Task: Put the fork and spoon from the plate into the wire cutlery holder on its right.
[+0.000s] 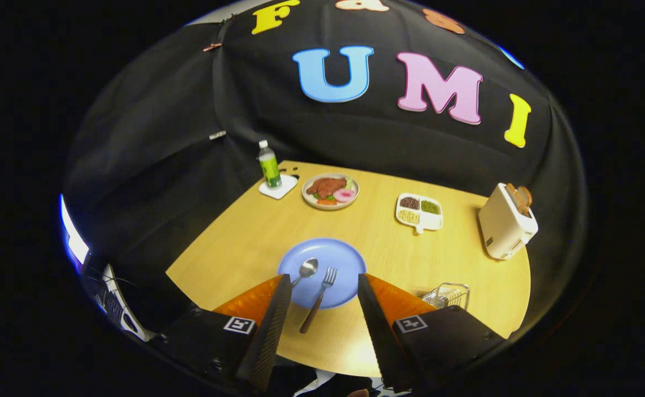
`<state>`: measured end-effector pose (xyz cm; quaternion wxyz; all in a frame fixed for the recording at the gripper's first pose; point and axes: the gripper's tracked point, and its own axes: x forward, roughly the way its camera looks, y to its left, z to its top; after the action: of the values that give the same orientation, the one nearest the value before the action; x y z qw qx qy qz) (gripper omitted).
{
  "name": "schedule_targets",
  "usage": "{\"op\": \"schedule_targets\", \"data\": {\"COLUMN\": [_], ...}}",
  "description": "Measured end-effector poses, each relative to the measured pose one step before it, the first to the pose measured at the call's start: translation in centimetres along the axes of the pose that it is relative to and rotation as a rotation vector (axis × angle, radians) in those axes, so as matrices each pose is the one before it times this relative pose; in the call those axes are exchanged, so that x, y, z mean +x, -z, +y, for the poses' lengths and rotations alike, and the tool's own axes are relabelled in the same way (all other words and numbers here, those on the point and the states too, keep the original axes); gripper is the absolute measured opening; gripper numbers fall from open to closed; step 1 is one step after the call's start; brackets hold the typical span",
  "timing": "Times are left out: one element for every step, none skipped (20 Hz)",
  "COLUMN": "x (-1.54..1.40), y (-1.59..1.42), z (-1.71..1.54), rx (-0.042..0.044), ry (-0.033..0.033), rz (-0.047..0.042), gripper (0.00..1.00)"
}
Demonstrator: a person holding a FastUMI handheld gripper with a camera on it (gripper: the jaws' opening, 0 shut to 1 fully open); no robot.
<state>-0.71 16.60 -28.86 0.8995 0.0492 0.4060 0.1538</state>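
The orange-and-black two-finger gripper (322, 289) hangs above the wooden table (234, 242) with its fingers spread wide and empty, so the job looks barely begun. Between the fingers, the silver spoon (305, 270) and the brown-handled silver fork (319, 298) both lie on the round blue plate (344, 256). Next it likely needs to descend over one handle and close, then carry it to the small wire cutlery holder (448, 295) just beside the right finger.
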Motion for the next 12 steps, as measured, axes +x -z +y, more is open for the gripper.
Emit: {"op": "schedule_targets", "data": {"x": [1.758,1.722,1.690,1.205,1.295,1.268,1.101,1.097,0.907,0.741,0.663,0.627], "y": [0.639,0.886,0.618,0.666,0.645,0.815,0.614,0.447,0.534,0.442,0.377,0.380], "z": [-0.203,0.131,-0.155,0.058,-0.004,0.230,0.215,0.003,0.067,0.069,-0.112,0.173], "rx": [0.01191,-0.00203,-0.00743,0.00189,0.00746,0.01054,0.01156,0.00623,0.00067,-0.00045,0.00539,0.00909], "ry": [0.00289,0.00401,0.01022,0.00509,0.00272,0.00159,-0.00238,0.00253,0.00581,0.00844,0.00403,0.00123], "rz": [0.02682,0.02854,0.02578,0.03005,0.02780,0.03023,0.03078,0.02652,0.02271,0.01978,0.01845,0.01840], "gripper": [0.73,0.71,0.70,0.70,0.66,0.62,0.60,0.59,0.58,0.58,0.58,0.58]}}
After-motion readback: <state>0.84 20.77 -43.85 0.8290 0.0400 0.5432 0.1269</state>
